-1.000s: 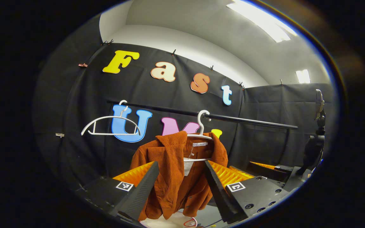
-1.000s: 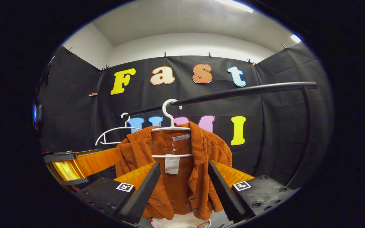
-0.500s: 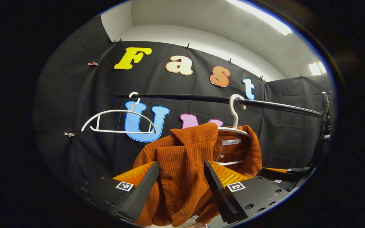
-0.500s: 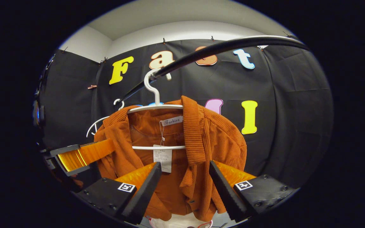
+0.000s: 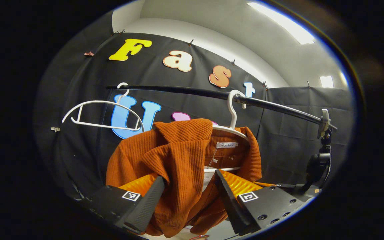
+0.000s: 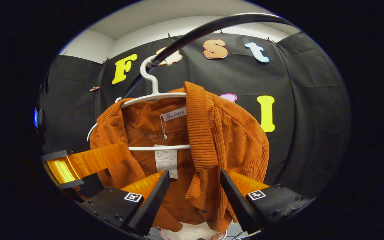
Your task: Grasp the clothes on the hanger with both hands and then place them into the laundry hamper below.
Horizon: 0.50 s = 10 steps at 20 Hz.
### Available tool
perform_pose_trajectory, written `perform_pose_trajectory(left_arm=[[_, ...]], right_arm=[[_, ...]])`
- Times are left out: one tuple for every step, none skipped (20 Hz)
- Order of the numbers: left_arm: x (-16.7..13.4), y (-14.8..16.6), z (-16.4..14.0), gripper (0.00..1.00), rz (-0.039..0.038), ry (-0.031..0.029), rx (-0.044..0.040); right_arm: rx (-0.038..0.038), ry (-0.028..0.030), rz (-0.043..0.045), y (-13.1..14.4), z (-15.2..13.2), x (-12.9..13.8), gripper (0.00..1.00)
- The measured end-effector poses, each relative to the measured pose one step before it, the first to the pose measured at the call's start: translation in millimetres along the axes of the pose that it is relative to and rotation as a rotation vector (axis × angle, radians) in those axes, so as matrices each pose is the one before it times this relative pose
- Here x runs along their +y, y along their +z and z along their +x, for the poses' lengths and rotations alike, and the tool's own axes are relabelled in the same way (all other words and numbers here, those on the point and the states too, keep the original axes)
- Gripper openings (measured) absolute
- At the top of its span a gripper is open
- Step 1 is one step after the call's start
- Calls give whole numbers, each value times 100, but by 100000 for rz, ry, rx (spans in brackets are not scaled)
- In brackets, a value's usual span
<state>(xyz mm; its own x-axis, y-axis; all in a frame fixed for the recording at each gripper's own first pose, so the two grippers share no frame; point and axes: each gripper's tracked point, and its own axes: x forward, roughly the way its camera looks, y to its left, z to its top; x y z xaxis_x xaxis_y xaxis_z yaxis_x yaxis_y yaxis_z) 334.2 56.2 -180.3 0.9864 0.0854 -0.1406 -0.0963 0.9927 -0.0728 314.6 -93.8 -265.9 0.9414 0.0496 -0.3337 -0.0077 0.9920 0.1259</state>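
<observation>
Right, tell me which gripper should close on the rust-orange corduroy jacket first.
Left, probably. The left gripper has the rust-orange corduroy jacket folded deep between its open fingers. The right gripper is open around the front edge too, but less cloth sits between its fingers.

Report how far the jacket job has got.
Done: both grippers are at the jacket, jaws open around its front; left gripper by one lapel, right gripper by the other. In hand: no grasp yet; neither pair of fingers presses the cloth. Left: close both, lift the jacket off the hanger on the rail, lower it into the white hamper glimpsed below.
</observation>
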Motion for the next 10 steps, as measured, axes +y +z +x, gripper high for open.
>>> perform_pose_trajectory(left_arm=[[318,-217,335,92,898,1873,-9],[377,17,325,91,-310,2150,-248],[352,-19,380,91,-518,2719,-446],[249,146,357,91,198,2217,-910],[179,11,351,91,1202,2172,-819],[145,-81,358,91,1824,1890,-450],[81,-248,296,91,1566,1307,-158],[34,-175,245,91,1048,854,-130],[79,-145,128,91,571,759,-556],[159,154,165,91,241,523,-655]], right_arm=[[-139,-1586,928,-300,396,-368,98],[111,-1874,649,-455,422,-593,98],[876,-1961,284,-478,473,-658,98],[644,-1706,150,-340,461,-545,98],[-623,-1669,385,81,684,-460,98],[-1265,-1201,463,234,701,-368,98],[-1343,-1042,327,346,503,-408,98],[-1333,-950,154,367,297,-395,98],[-1286,16,-95,468,574,-300,98],[-1113,96,-882,323,606,-216,93]])
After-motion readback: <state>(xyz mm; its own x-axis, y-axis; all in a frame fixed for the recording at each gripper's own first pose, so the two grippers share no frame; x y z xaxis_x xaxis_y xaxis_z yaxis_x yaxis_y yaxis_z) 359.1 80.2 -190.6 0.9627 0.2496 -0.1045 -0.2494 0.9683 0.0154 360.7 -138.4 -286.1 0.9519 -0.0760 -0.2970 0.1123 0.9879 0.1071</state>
